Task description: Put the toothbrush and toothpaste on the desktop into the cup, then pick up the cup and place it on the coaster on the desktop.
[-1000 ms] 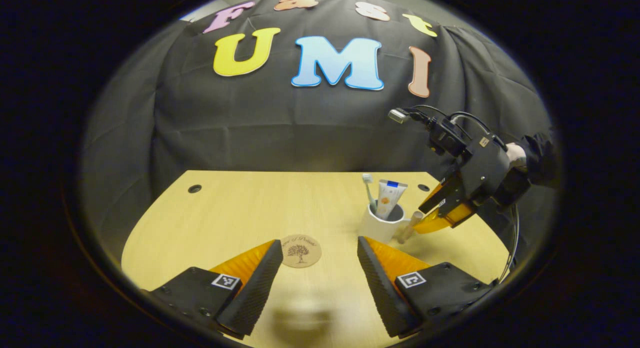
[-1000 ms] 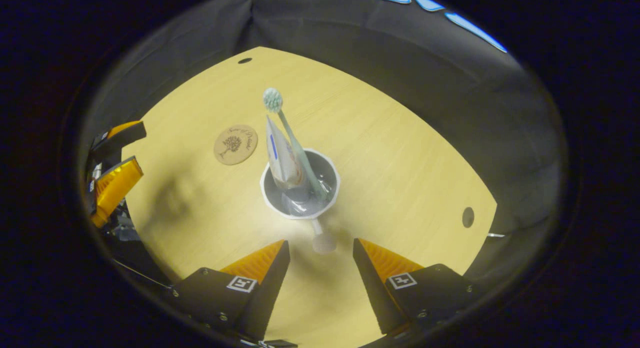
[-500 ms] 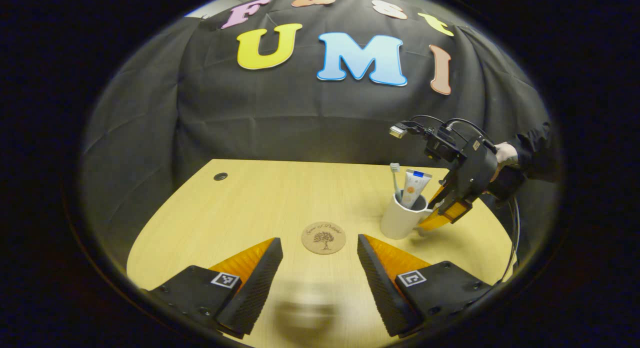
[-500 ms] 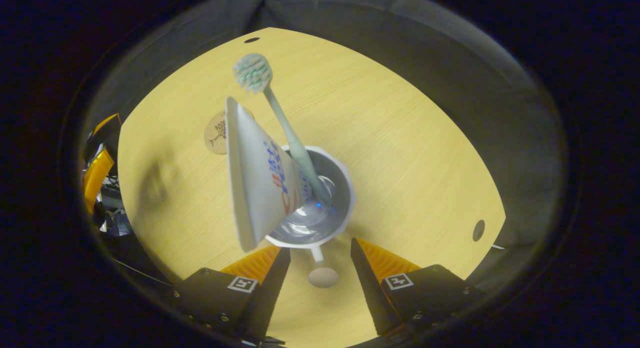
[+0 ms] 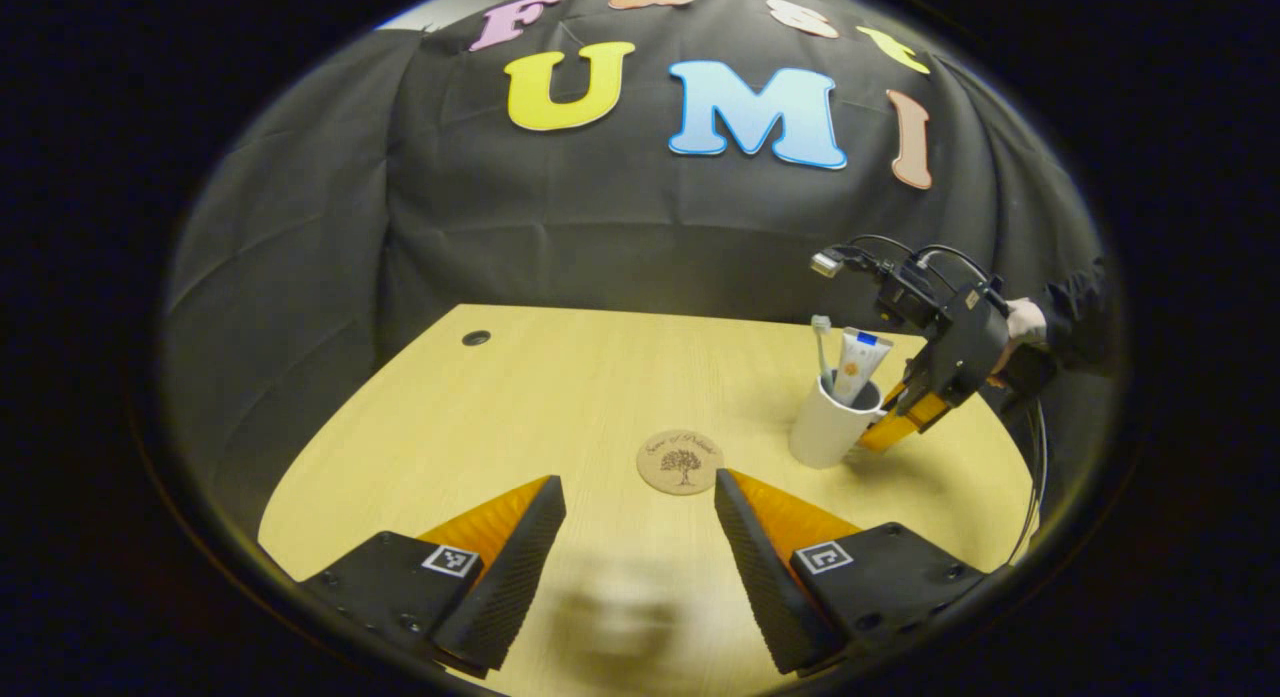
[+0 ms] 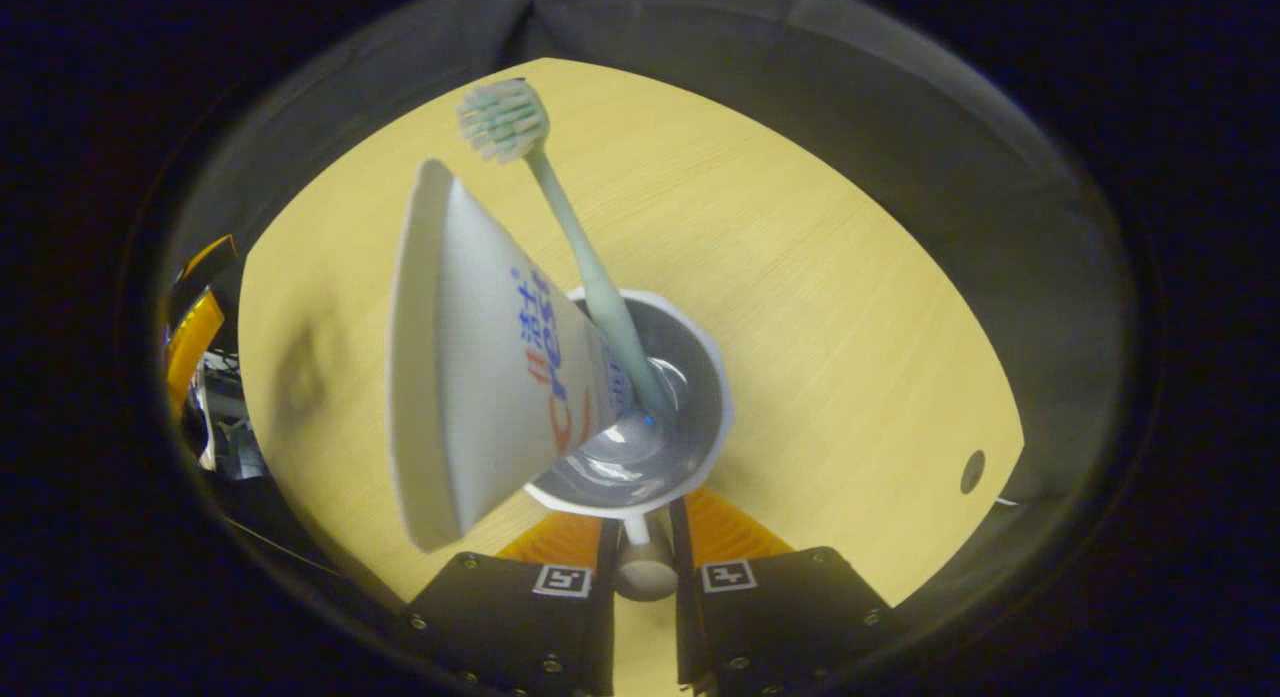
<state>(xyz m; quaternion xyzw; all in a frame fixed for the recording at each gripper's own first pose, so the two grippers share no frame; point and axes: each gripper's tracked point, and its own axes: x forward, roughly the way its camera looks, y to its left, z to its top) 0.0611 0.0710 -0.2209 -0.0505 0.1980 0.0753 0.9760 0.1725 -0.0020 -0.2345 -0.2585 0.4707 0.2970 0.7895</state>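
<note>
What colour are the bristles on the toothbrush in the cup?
White and green, on the toothbrush standing in the cup; clearest in the right gripper view.

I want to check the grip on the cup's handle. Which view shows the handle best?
The right gripper view: the handle sits close up between the right hand-held gripper, whose fingers have closed on it below the cup. In the left gripper view the cup is far off and the gripper covers the handle.

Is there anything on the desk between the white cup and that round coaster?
No: in the left gripper view, bare desktop separates the cup from the coaster.
</note>
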